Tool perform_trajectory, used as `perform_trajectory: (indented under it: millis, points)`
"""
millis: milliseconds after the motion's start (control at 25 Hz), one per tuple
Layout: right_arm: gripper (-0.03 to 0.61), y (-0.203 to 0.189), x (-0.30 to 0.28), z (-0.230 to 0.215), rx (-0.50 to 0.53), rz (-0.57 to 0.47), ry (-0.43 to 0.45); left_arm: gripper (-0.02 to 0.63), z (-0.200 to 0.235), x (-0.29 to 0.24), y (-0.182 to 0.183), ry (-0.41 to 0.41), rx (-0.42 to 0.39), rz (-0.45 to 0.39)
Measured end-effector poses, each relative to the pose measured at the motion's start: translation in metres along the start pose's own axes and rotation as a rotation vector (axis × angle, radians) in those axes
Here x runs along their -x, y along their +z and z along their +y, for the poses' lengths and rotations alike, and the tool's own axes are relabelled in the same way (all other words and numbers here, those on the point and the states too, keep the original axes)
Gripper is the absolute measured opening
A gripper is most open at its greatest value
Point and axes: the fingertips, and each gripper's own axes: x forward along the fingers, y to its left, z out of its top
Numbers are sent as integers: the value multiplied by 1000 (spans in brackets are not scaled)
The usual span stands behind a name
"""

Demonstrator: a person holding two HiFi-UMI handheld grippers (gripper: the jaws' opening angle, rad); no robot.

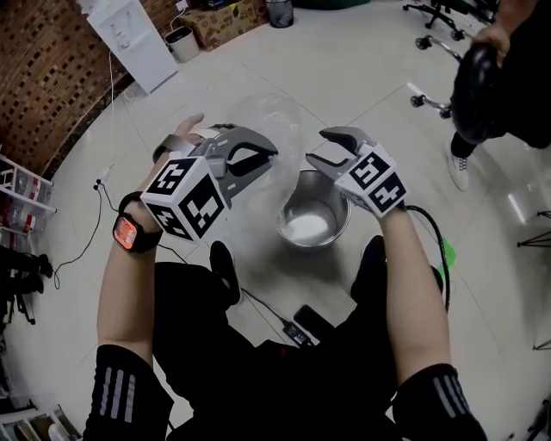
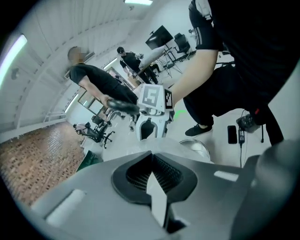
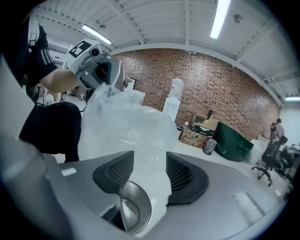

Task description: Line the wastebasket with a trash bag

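Note:
A round metal wastebasket (image 1: 314,220) stands on the pale floor between the person's feet. My left gripper (image 1: 265,153) is raised above and left of it, shut on a clear trash bag (image 1: 269,116) that billows beyond its tips. In the left gripper view a thin white strip of the bag (image 2: 158,201) is pinched between the closed pads of the left gripper (image 2: 151,157). My right gripper (image 1: 320,148) faces it, open. In the right gripper view the bag (image 3: 126,126) hangs in front of the right gripper (image 3: 150,164), its pads not pressing it, with the wastebasket (image 3: 137,206) below.
A phone (image 1: 315,322) and a cable lie on the floor near the feet. Another person (image 1: 508,77) stands at the upper right beside office chairs (image 1: 435,13). A white cabinet (image 1: 129,39), boxes and a small bin (image 1: 280,12) line the far brick wall.

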Motion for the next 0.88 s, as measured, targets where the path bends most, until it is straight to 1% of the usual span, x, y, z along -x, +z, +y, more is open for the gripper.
perform_trajectory:
  millis: [40, 120, 280, 400, 440, 480, 520, 560, 640, 760, 880]
  points:
    - [237, -4, 1, -2, 11, 16, -7, -6, -2, -1, 4, -7, -2, -15]
    - [255, -17, -1, -6, 21, 51, -12, -6, -7, -6, 12, -19, -3, -40]
    - [255, -49, -11, -5, 28, 124, 0, -6, -16, -15, 28, -30, 15, -112]
    - [252, -72, -20, 10, 19, 172, 42, -6, -23, -22, 29, -29, 46, -138]
    - [236, -77, -23, 15, 17, 185, 61, -6, -26, -25, 27, -31, 63, -148]
    - [202, -82, -25, 22, 17, 197, 82, -6, -28, -28, 25, -34, 82, -160]
    - [152, -85, -27, 28, 21, 209, 104, -6, -31, -31, 22, -36, 100, -172]
    - [88, -88, -28, 34, 32, 223, 126, -6, -32, -33, 20, -36, 118, -181]
    - [7, -95, -29, 46, 65, 254, 163, -6, -35, -38, 13, -29, 151, -192]
    - [6, -114, -24, 56, 92, 321, 202, -6, -36, -50, -3, -6, 199, -187]
    - [6, -136, -14, 56, 63, 401, 222, -5, -37, -63, -23, 10, 242, -164]
